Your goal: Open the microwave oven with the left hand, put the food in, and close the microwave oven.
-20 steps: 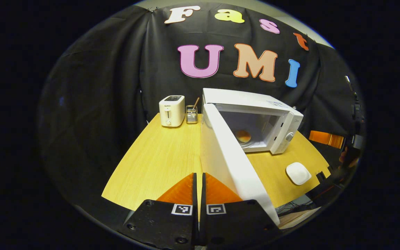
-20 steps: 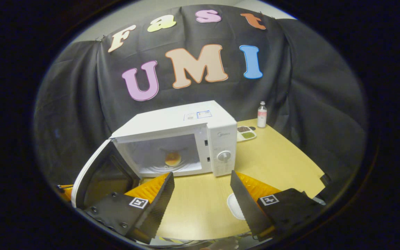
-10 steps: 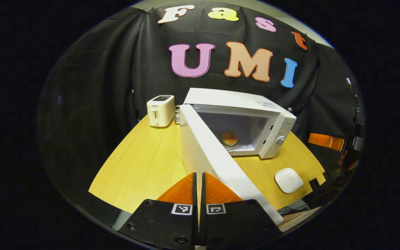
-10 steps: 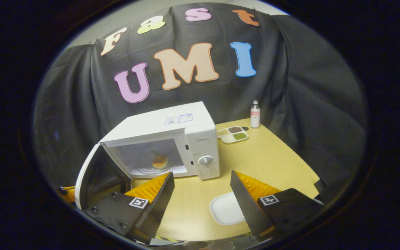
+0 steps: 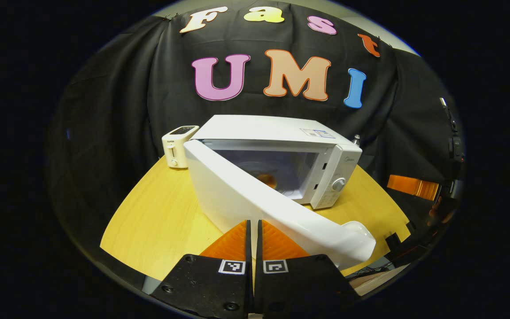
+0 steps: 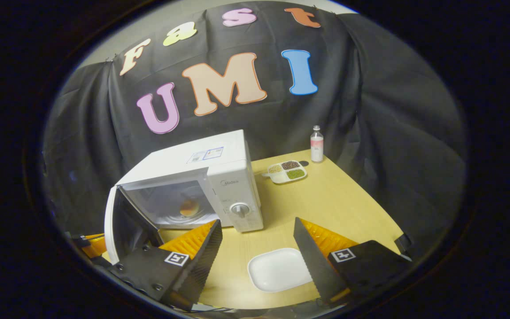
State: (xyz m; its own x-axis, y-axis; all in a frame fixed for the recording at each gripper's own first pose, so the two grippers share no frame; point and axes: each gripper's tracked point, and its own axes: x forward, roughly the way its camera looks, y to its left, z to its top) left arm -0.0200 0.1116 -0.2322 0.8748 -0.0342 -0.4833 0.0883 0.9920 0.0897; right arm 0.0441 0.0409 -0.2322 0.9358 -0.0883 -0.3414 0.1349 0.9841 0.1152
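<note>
A: Near end first. Left gripper [image 5: 253, 230], fingers pressed together, nothing between them. The microwave door [image 5: 272, 208] stands just ahead of the tips and slightly to the right; I can't tell whether they touch its outer face.

B: Door's long axis?

A: It runs from the hinge at the far left of the microwave [image 5: 277, 133] out toward the near right, swung roughly half open. In my judgement the coming move turns on that: a push on the outer face, away from the holder and rightward, swings the free edge home. The left gripper is the nearer one, pointing nearly level along the tabletop [image 5: 157, 221].

B: And the right?

A: Right gripper [image 6: 257, 248] hangs wide apart and empty, angled down above an empty white plate [image 6: 279, 269] near the front of the table. The door's inner side lies to its left, well off.

B: The food?

A: Inside the cavity, a small round orange-brown piece [image 6: 188, 206] sitting on the turntable, seen through the gap.

B: Further back?

A: A toaster [image 5: 176, 146] beyond the hinge side; a sectioned dish [image 6: 287, 172] and a small bottle [image 6: 316, 144] past the microwave's right side.
</note>
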